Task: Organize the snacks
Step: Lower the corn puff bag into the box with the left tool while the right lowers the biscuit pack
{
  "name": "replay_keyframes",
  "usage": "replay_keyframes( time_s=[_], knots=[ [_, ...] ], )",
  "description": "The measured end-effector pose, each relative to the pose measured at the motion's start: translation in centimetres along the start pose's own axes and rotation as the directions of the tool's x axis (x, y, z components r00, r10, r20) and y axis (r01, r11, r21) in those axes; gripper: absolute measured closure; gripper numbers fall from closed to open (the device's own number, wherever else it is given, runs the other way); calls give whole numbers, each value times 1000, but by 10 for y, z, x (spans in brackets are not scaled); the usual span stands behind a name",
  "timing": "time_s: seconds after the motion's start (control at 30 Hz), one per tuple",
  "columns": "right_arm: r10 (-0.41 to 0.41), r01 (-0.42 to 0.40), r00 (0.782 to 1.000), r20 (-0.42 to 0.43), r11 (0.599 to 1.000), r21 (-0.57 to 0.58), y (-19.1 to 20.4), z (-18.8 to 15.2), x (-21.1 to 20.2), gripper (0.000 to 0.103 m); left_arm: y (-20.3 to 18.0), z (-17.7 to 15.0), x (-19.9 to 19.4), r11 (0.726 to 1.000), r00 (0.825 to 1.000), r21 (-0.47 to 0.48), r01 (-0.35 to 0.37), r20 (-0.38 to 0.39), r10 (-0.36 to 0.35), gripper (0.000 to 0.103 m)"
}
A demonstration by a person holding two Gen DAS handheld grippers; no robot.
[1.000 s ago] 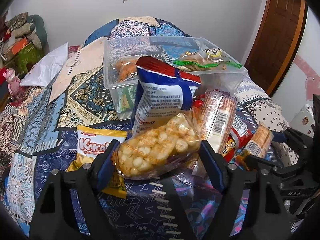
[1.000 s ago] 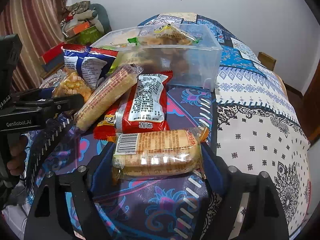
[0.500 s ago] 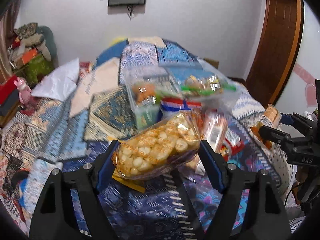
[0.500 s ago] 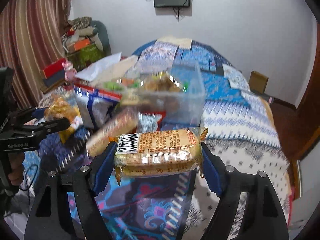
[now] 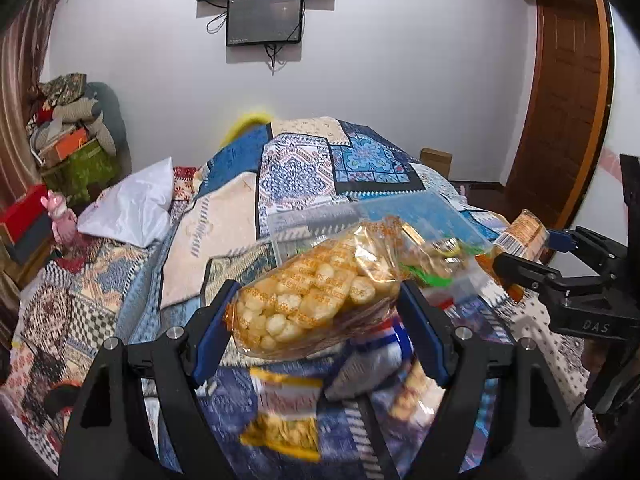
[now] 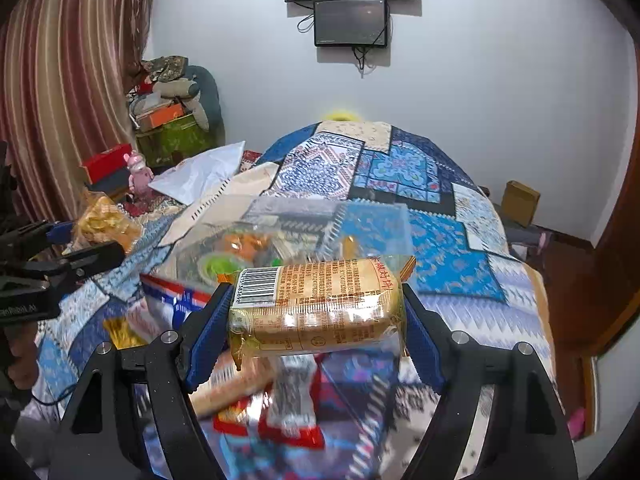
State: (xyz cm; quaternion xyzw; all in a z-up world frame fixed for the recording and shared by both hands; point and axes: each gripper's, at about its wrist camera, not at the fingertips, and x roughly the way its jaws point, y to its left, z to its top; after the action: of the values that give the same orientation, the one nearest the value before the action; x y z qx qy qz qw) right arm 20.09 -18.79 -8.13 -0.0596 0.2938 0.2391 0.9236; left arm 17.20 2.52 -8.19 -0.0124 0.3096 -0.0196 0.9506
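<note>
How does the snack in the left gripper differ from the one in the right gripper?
The puffed-ball bag in the left gripper is clear, lumpy and tilted; the biscuit pack in the right gripper is a printed, barcoded block lying level. Both are clamped end to end and held above the bed.

A bed covered by a blue, white and beige patchwork quilt (image 5: 304, 168) carries everything. On it rest a clear plastic bin (image 6: 372, 216) holding snacks, a yellow snack packet (image 5: 286, 420), a red-and-silver wrapper (image 6: 292, 408), a blue-and-white bag (image 5: 372, 364) and a white pillow (image 5: 128, 208).
</note>
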Motion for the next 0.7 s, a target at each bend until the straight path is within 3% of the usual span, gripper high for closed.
replay_keyframes(
  time_s=[0.33,0.5,0.7],
  knots=[
    [30,-30,999,-33,1000,0,3,28,43,26,7,27,51,1000,998,-22,19,-58,-21,25],
    [-7,5,998,-64,999,-37,5,38,69,26,10,34,78,998,994,-34,45,-97,-48,25],
    [-26,22,996,-88,999,-40,0,43,92,26,6,38,108,1000,992,-7,20,-124,-20,25]
  ],
)
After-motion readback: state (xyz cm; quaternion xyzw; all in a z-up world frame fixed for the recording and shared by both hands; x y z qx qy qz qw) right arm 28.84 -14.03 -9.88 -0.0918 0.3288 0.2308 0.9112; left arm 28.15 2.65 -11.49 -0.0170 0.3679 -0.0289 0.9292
